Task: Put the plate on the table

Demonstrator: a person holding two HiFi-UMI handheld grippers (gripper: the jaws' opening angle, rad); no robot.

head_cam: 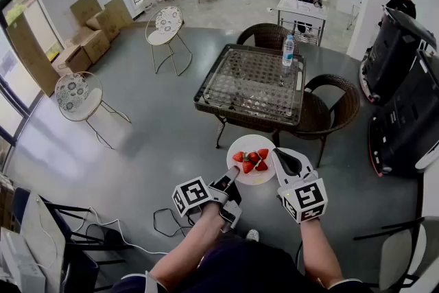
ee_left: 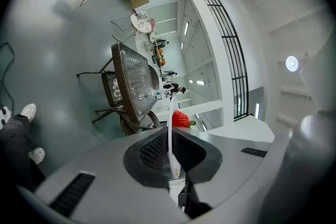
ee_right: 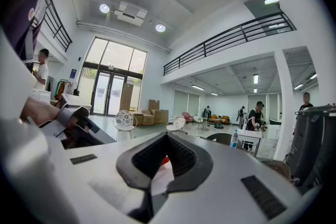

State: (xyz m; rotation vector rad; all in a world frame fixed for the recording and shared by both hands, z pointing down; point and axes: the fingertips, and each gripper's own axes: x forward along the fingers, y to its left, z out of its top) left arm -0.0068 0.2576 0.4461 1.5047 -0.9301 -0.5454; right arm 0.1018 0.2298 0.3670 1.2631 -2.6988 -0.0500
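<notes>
We hold the plate (head_cam: 248, 143) in both claws: left gripper (head_cam: 231, 180) pinches its rim, right gripper (head_cam: 284, 162) seemingly too; strawberries (head_cam: 252, 160) sit between them, table (head_cam: 206, 103) beyond.

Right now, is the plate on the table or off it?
Off: left gripper and right gripper hold the plate over the floor, short of the table.

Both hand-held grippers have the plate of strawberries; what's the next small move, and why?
Probably carry the plate forward toward the table, keeping it level. The left hand-held gripper and right hand-held gripper are shut on its rim, loose strawberries lie on it, and the table is some way ahead.
</notes>
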